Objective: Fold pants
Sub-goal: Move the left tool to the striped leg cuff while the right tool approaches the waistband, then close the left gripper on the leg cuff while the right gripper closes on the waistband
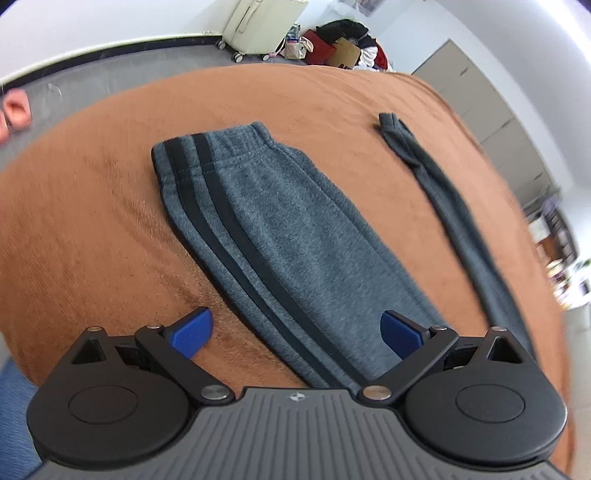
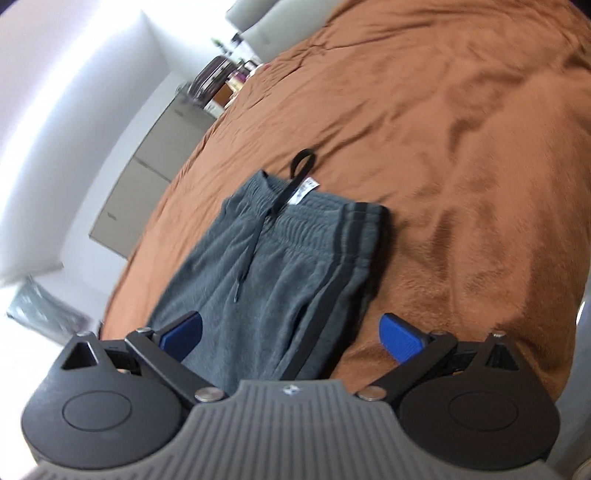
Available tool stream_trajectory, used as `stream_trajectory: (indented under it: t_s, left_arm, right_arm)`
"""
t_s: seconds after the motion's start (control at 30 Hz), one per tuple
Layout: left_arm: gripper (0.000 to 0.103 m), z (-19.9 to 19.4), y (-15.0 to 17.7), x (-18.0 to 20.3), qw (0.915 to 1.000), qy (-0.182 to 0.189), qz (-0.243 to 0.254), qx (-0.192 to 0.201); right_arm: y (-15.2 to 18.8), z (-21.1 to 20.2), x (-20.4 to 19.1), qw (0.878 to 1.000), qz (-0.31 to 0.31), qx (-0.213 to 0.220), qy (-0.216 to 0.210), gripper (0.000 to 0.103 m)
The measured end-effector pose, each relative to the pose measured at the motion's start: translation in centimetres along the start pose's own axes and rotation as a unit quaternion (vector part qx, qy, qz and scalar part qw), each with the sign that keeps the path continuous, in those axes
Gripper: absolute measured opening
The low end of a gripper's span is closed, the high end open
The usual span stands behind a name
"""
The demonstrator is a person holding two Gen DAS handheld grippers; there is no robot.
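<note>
Grey fleece pants (image 1: 280,236) with two black side stripes lie flat on a brown blanket (image 1: 92,221), one leg's cuff end far from me. A second grey leg (image 1: 454,218) lies apart to the right, in a long thin strip. My left gripper (image 1: 295,332) is open and empty, hovering over the near part of the striped leg. In the right wrist view the pants (image 2: 266,280) show their waistband, black drawstring (image 2: 295,173) and white label. My right gripper (image 2: 291,332) is open and empty above them.
The brown blanket (image 2: 461,147) covers a wide bed. Grey cabinets (image 1: 491,110) line the wall beyond. A white wheeled cart (image 1: 255,26) and a pile of bags and boxes (image 1: 340,44) stand on the floor past the bed. A hand (image 1: 14,110) shows at the left edge.
</note>
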State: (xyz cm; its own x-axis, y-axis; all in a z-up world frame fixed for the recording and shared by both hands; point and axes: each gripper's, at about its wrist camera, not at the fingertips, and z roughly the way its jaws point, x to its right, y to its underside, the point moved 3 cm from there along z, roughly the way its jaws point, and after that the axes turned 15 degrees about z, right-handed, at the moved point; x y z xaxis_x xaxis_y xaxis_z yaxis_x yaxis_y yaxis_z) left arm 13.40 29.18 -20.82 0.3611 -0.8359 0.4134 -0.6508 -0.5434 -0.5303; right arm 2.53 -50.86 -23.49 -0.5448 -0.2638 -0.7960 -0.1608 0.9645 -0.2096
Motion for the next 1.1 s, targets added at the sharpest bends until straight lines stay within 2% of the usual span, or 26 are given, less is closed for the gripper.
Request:
stream_trajectory:
  t_s: [0.13,0.2,0.27,0.4,0.57,0.6,0.67,0.8,0.87,0.93,0.97,1.0,1.1]
  left_arm:
    - [0.103,-0.6,0.2,-1.3,0.9981,0.044,-0.04,0.016]
    - [0.103,-0.6,0.2,-1.7,0.9966,0.058,-0.055,0.021]
    - [0.103,-0.4,0.1,-1.7,0.9953,0.072,-0.062,0.021]
    - [0.103,0.1,-0.2,-2.1,0.9926,0.084,-0.083,0.026]
    - [0.101,1.4,-0.9,-2.3,0.9917,0.088,-0.088,0.033]
    - [0.098,1.8,-1.1,-2.2,0.9921,0.083,-0.088,0.032]
    - [0.078,2.5,-1.3,-2.1,0.9934,0.07,-0.087,0.026]
    - [0.058,3.0,-1.3,-1.7,0.9947,0.05,-0.087,0.023]
    - [0.026,3.2,-1.3,-1.7,0.995,0.036,-0.09,0.02]
    - [0.014,3.3,-1.2,-1.8,0.9946,0.046,-0.092,0.015]
    - [0.01,3.2,-1.2,-1.9,0.9941,0.052,-0.094,0.015]
    - [0.01,3.2,-1.2,-1.9,0.9942,0.052,-0.092,0.015]
    - [0.008,2.7,-1.3,-1.6,0.9953,0.051,-0.079,0.02]
  right_arm:
    - [-0.3,0.1,0.7,1.0,0.026,-0.008,-0.013,0.093]
    - [-0.4,0.1,0.9,1.0,0.027,-0.006,-0.009,0.089]
    - [-0.3,0.0,1.0,1.0,0.026,-0.005,-0.012,0.089]
    - [-0.3,0.5,1.8,0.999,0.047,-0.013,-0.017,0.081]
    - [-0.7,0.9,2.4,0.997,0.069,-0.017,-0.029,0.08]
    - [-0.8,1.1,2.4,0.997,0.068,-0.018,-0.03,0.076]
    - [-1.0,1.4,2.6,0.997,0.07,-0.02,-0.028,0.069]
    - [-2.0,2.3,3.1,0.996,0.086,-0.019,-0.025,0.051]
    - [-2.4,2.5,3.5,0.995,0.095,-0.02,-0.024,0.041]
    - [-2.5,2.4,3.8,0.994,0.103,-0.024,-0.024,0.03]
    - [-2.5,2.4,3.9,0.994,0.106,-0.027,-0.025,0.019]
    - [-2.5,2.4,4.0,0.993,0.107,-0.031,-0.026,0.015]
    - [-2.6,1.9,4.1,0.993,0.111,-0.033,-0.038,0.009]
